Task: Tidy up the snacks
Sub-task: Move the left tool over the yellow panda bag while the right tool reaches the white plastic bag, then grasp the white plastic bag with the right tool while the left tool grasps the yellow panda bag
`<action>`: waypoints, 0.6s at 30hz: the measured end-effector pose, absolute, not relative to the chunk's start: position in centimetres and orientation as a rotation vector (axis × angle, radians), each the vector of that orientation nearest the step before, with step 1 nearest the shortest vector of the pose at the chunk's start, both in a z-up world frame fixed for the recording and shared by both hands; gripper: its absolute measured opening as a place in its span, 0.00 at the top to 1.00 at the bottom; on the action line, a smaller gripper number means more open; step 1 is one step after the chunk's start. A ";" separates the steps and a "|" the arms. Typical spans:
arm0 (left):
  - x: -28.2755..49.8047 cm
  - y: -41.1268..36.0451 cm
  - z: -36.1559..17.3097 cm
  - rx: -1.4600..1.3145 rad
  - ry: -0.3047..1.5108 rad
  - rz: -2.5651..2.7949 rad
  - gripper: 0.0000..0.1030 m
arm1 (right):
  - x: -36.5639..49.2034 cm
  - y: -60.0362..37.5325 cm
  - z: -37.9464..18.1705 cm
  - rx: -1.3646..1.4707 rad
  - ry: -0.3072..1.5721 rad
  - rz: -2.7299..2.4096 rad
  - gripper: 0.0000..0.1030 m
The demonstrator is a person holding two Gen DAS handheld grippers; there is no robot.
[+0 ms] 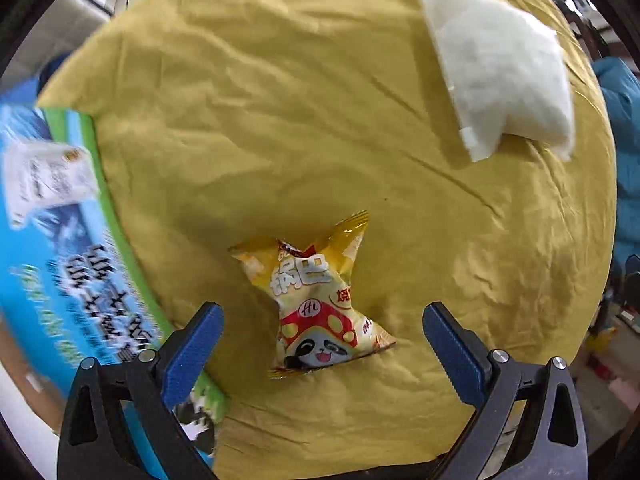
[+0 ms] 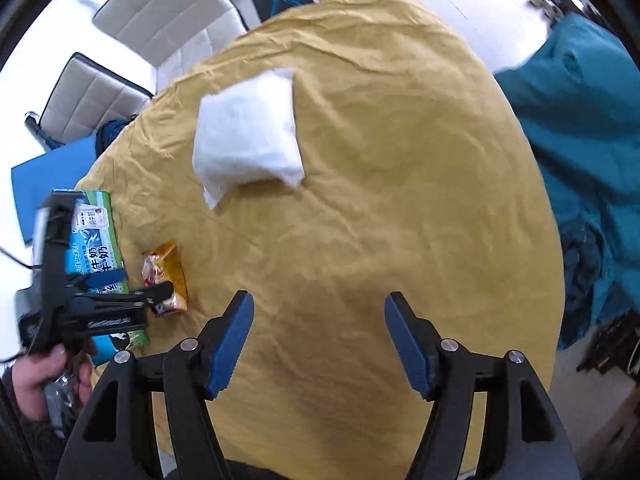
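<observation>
Yellow cloth (image 1: 320, 100) covers the round bench, and on it lies the snack packet (image 1: 320, 304), a yellow pouch printed with a panda and a red mushroom cap. We have the left gripper (image 1: 322, 344) pointing down over it, jaws wide apart, the packet between the two blue pads but touched by neither. Just beside the packet, at the bench's edge, lies the blue-and-green milk carton box (image 1: 60, 264). A white pouch (image 1: 500, 72) lies well apart, toward the far side.

Our right gripper (image 2: 320, 340) hangs over bare cloth, its jaws also apart and empty; from its view we see the left gripper (image 2: 132, 284) held in a hand (image 2: 44, 376), poised over the packet (image 2: 168, 264).

We judge the step in hand to be the approach to pick up the panda packet. The next move calls for lowering the left gripper until the pads flank the pouch's middle, then closing gently, since the bag is puffy and slick and may squirt sideways. Where it should go we cannot tell; the box is the likeliest place.
</observation>
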State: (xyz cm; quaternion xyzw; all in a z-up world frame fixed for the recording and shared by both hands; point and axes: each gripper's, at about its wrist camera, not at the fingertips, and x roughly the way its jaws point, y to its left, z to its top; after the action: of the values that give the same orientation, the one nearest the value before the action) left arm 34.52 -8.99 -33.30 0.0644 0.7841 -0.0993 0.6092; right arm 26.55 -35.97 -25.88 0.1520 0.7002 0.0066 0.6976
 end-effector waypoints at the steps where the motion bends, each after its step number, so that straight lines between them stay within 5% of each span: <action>1: 34.5 -8.8 -33.9 0.130 1.824 -0.221 0.02 | 27.3 -35.8 -25.9 0.301 1.561 0.046 0.32; 14: 32.3 -8.0 -36.8 0.036 1.815 -0.125 0.02 | 37.8 -23.7 -32.0 -0.914 1.490 0.582 0.28; 15: 32.2 -8.1 -36.9 0.025 1.815 -0.120 0.02 | 38.2 -23.1 -32.6 -0.948 1.497 0.618 0.23; 16: 32.1 -8.4 -37.5 0.011 1.815 -0.118 0.02 | 38.5 -22.7 -33.1 -0.975 1.502 0.633 0.08; 18: 31.9 -8.5 -37.8 -0.022 1.813 -0.115 0.02 | 39.5 -21.9 -34.9 -1.028 1.527 0.644 0.03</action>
State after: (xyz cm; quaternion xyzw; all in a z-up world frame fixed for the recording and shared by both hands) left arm 31.93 -8.48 -37.85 -0.0097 0.7869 -0.0501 0.6149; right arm 39.50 -21.89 -34.85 -0.4365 0.6481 0.2734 0.5610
